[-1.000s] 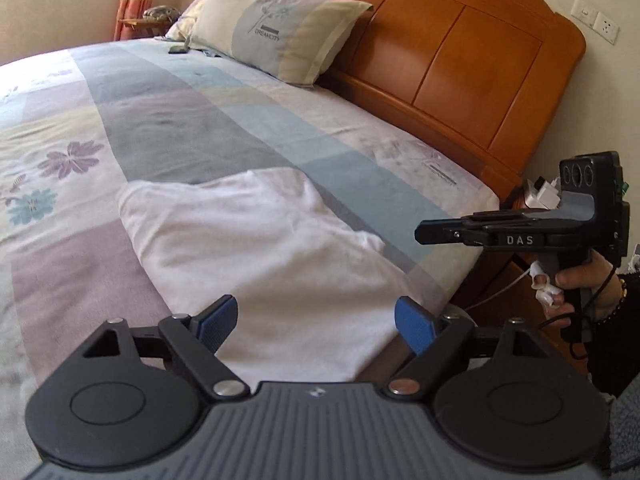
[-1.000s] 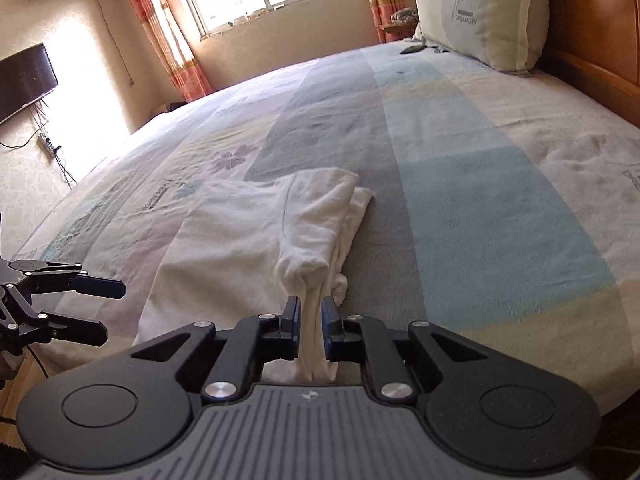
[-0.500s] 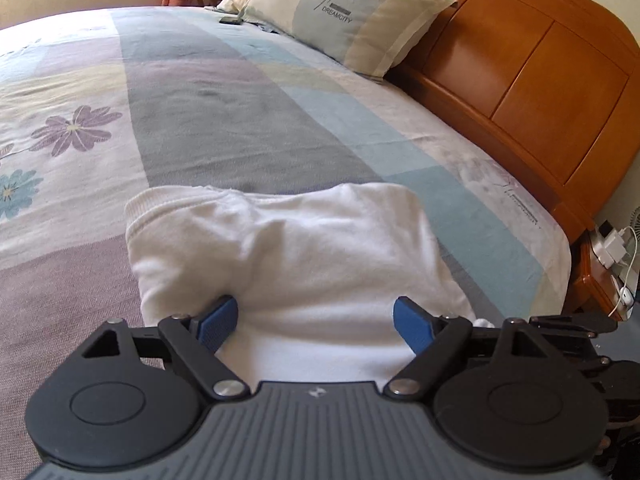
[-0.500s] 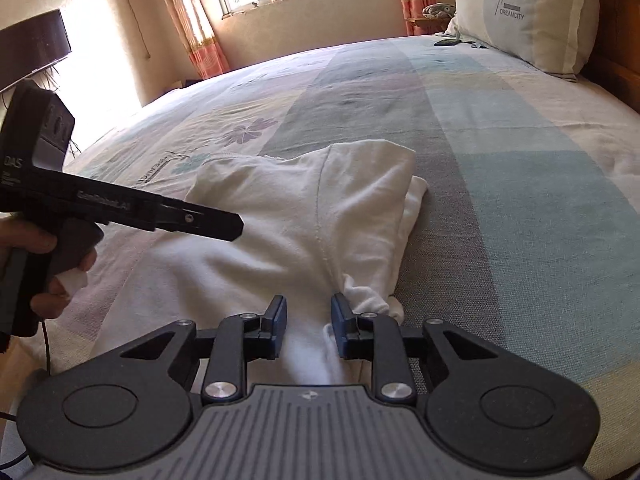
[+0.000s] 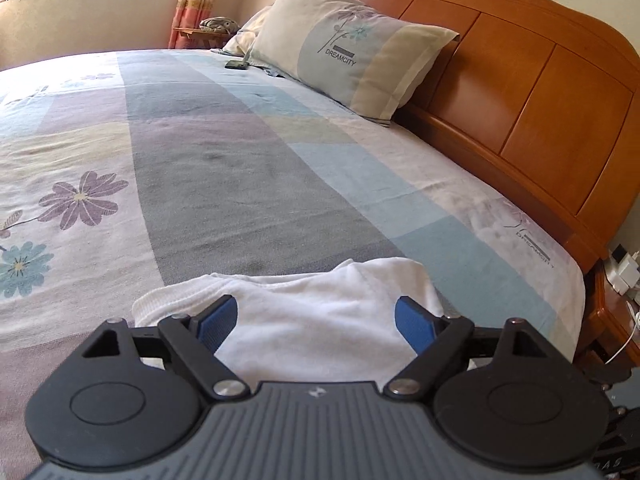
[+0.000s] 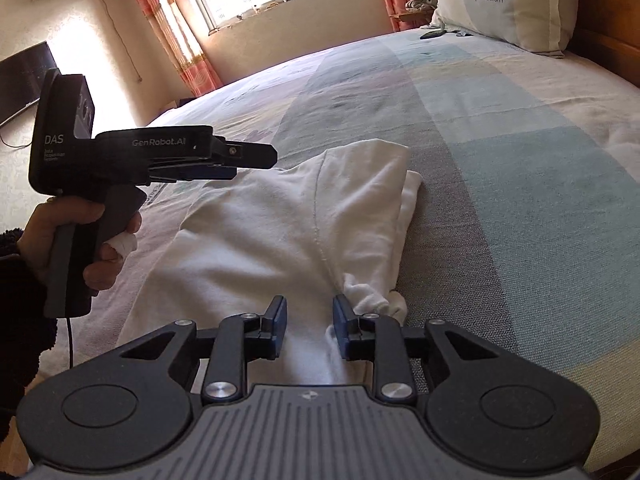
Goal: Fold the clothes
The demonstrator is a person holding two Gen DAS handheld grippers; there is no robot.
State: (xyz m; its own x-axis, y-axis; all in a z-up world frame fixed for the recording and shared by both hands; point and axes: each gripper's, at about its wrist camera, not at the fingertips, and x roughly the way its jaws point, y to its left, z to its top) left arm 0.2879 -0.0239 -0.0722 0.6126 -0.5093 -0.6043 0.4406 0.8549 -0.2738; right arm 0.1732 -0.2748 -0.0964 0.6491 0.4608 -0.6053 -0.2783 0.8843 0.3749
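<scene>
A white garment (image 6: 280, 240), folded into a rough pad, lies on the patchwork bedspread (image 5: 224, 184) at the near edge of the bed. In the right wrist view its far right side shows a folded-over flap with a long seam running down it, and a small bunched bit of cloth sticks out at the near right corner. What kind of garment it is cannot be made out; its near end is hidden behind both gripper bodies.

The right gripper (image 6: 310, 326) hangs low over the near edge of the garment, its jaws opening, with white cloth lying in the gap. The pads do not press on it, and whether the right pad brushes the bunched corner is hard to say.

The left gripper (image 5: 316, 322) has its blue pads (image 5: 218, 318) set wide apart above the garment, clear of the cloth. In the right wrist view it is seen side-on in the person's left hand (image 6: 80, 240), one finger wrapped in white; from that angle the jaws overlap and their spread cannot be read.

A pillow (image 5: 352, 44) leans on the wooden headboard (image 5: 540, 92), with a small dark flat object (image 5: 236, 65) beside it, too small to identify
</scene>
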